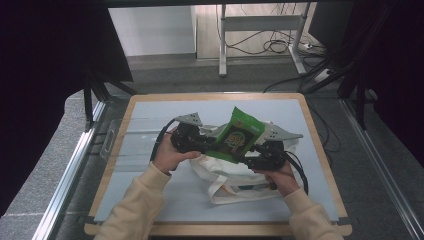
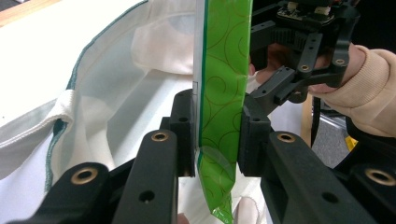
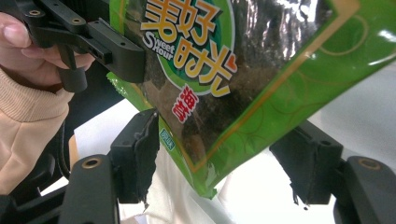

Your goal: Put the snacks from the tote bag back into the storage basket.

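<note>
While held up over a white cloth bag (image 1: 235, 180) on the desk (image 1: 150, 150), stands a green snack packet (image 1: 239, 134), tilted a bit. Clamped on its edge from the left by the left tool (image 2: 217, 135), both pads pressing on the thin green side. Standing apart around its lower corner, the right tool (image 3: 219, 163), pads not pressing on the packet. Lying open and crumpled under both hands, the bag. Gripping each tool, a hand in a cream sleeve (image 1: 135, 205).
</note>
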Demonstrator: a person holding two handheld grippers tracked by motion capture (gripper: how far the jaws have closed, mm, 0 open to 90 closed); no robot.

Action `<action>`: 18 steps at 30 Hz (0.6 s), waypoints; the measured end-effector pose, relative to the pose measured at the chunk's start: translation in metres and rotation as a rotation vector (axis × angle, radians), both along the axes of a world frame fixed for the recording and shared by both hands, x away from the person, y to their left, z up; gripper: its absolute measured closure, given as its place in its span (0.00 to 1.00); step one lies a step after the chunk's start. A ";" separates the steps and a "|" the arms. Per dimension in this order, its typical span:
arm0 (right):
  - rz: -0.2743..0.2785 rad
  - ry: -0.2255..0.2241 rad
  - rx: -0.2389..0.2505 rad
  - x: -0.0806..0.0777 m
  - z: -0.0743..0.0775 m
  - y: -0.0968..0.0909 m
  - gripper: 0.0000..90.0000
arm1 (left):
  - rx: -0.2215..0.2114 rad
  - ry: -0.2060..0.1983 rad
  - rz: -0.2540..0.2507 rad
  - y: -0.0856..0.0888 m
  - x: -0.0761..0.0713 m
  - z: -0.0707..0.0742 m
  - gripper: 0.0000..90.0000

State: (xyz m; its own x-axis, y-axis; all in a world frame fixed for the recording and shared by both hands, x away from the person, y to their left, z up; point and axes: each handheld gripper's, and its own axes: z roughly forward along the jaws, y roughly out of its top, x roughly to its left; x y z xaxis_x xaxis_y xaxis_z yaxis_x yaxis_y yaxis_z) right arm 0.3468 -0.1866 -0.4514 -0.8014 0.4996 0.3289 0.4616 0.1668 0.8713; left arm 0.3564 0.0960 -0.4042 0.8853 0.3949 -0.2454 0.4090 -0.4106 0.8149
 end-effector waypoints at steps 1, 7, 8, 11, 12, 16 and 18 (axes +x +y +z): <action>0.003 -0.001 0.002 0.000 0.000 0.000 0.41 | 0.002 -0.002 -0.004 -0.001 0.000 0.000 0.80; 0.023 0.004 0.003 0.000 -0.003 0.005 0.49 | -0.004 0.001 -0.013 -0.002 0.000 -0.001 0.80; 0.028 0.003 0.009 0.001 -0.003 0.004 0.50 | -0.013 0.004 -0.015 -0.001 0.001 -0.001 0.80; 0.035 -0.007 0.037 0.001 -0.002 0.002 0.55 | -0.030 0.013 -0.027 0.002 0.002 -0.002 0.80; 0.042 -0.009 0.039 0.001 -0.002 0.001 0.57 | -0.032 0.012 -0.028 0.002 0.002 -0.003 0.80; 0.061 -0.018 0.042 0.002 -0.001 -0.001 0.65 | -0.025 0.000 -0.026 0.005 0.002 -0.006 0.78; 0.074 -0.030 0.028 0.001 -0.001 -0.001 0.69 | -0.007 -0.009 -0.020 0.004 0.002 -0.008 0.76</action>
State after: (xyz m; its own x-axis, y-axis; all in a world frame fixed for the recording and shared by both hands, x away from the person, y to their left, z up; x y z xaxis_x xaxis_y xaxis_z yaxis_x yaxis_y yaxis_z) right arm 0.3481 -0.1878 -0.4523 -0.8455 0.4297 0.3171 0.4223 0.1745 0.8895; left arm 0.3584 0.1003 -0.4122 0.8954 0.3752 -0.2397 0.3930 -0.4131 0.8215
